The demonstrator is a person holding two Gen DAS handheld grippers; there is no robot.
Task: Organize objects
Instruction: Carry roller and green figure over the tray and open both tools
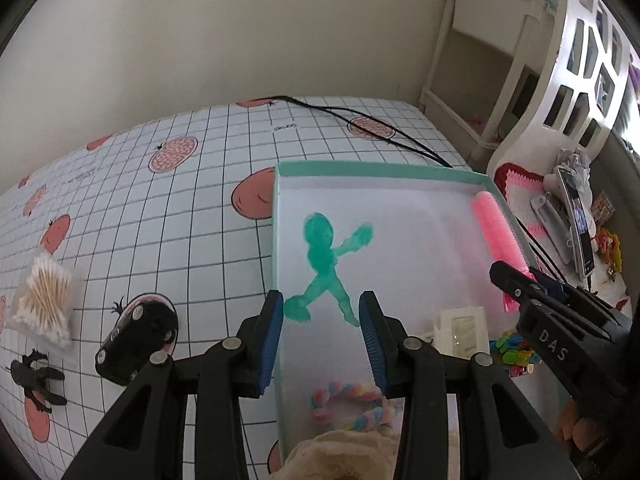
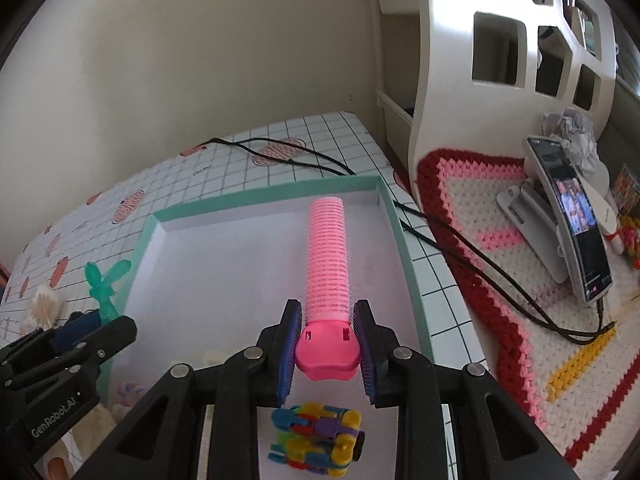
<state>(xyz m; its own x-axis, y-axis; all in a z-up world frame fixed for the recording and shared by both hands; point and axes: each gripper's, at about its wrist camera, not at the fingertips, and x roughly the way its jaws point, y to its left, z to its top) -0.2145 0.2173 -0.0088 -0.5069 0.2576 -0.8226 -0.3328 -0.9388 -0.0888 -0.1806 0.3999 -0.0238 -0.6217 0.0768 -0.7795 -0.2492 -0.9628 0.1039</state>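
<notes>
A shallow teal-rimmed white box (image 1: 380,170) (image 2: 264,196) lies on the gridded cloth. My left gripper (image 1: 322,312) is shut on a translucent green figure toy (image 1: 324,256) by its legs, holding it over the box's left part; the toy also shows in the right wrist view (image 2: 102,284). My right gripper (image 2: 325,338) is shut on the base of a pink hair roller (image 2: 327,256), which lies along the box's right side (image 1: 496,232). A pastel rope ring (image 1: 348,404), a white holder (image 1: 464,330) and a multicoloured block toy (image 2: 318,436) lie in the box's near part.
A black toy car (image 1: 136,340), a pack of cotton swabs (image 1: 42,304) and a black clip (image 1: 36,380) lie on the cloth left of the box. Black cables (image 1: 380,132) run behind it. A phone on a stand (image 2: 576,220) sits on a crocheted mat at right.
</notes>
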